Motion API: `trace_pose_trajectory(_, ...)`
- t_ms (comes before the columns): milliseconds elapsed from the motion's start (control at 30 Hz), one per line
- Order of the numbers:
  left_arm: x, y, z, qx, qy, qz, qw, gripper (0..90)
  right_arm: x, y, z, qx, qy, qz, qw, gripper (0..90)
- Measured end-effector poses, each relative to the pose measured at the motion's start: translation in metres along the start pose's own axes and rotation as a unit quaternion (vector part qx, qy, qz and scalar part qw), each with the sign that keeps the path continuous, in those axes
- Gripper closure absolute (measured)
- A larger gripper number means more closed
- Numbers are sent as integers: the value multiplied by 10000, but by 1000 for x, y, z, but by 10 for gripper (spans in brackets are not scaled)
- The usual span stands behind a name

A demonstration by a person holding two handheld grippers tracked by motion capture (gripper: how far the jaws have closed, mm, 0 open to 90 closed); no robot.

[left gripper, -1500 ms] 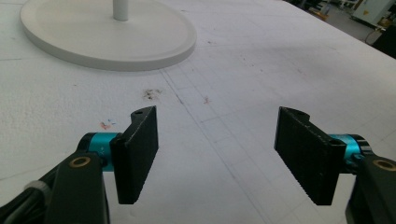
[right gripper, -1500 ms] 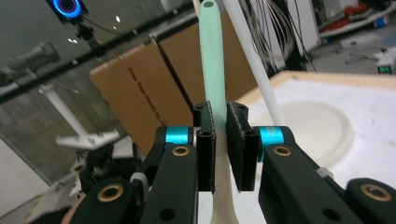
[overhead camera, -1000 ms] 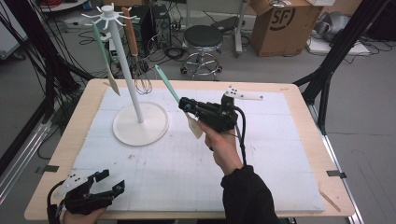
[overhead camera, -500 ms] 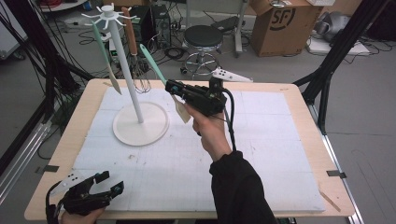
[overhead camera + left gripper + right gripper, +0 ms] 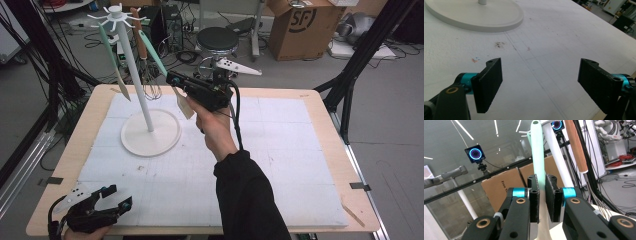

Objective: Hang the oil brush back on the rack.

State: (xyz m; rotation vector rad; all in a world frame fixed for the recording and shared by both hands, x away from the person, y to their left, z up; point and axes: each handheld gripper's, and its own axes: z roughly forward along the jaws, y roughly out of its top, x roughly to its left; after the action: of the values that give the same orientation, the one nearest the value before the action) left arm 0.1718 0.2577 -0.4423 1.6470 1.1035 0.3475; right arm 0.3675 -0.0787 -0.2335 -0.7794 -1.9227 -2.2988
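Nearest the person, the left hand-held gripper (image 5: 112, 200) is resting at the front left corner of the worktop (image 5: 320, 125), its two jaws standing wide apart with nothing between them; they have just been narrowing slightly, and in the left gripper view they are framing only the white mat (image 5: 554, 45), which is carrying a few small stains. Farther in, the right hand-held gripper (image 5: 176, 82) is being held raised above the mat, clamped tight on one mint-green spatula (image 5: 538, 157), whose pale blade is hanging just below the jaws and whose handle is slanting up toward the white hanging rack (image 5: 135, 65). One rack is standing on a round base at the left of the mat, just beside the gripper. Two other utensils are hanging from its arms: another mint-handled tool (image 5: 111, 50) and a wooden-handled whisk (image 5: 141, 50), both close beside the raised spatula's tip. Beyond the worktop, a black stool (image 5: 217, 37) and a cardboard box (image 5: 297, 27) marked "SF" are standing on the floor; in the right gripper view another carton is reading "Free".
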Motion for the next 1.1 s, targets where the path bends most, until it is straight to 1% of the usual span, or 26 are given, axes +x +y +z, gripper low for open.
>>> trace_pose_trajectory(200, -1, 0, 0, 23, 12, 46, 10000, 207, 2, 6, 5, -22, 15, -14, 10000, 824)
trace_pose_trajectory(300, -1, 0, 0, 18, 21, 30, 10000, 207, 3, 8, 8, -10, 23, -44, 10000, 824)
trace_pose_trajectory(433, 0, 0, 0, 52, 22, 62, 10000, 208, 1, 7, 10, -15, -25, 5, 10000, 824)
trace_pose_trajectory(500, -1, -1, 0, 49, 30, 47, 10000, 208, -1, 8, 10, -5, -48, 8, 10000, 824)
trace_pose_trajectory(733, -1, 0, 0, 54, 33, 78, 9999, 208, -2, 8, 14, 4, 22, 35, 10000, 824)
trace_pose_trajectory(1100, 0, 0, -1, 25, 29, 84, 10000, 210, -2, 7, 21, 43, -20, 68, 10000, 823)
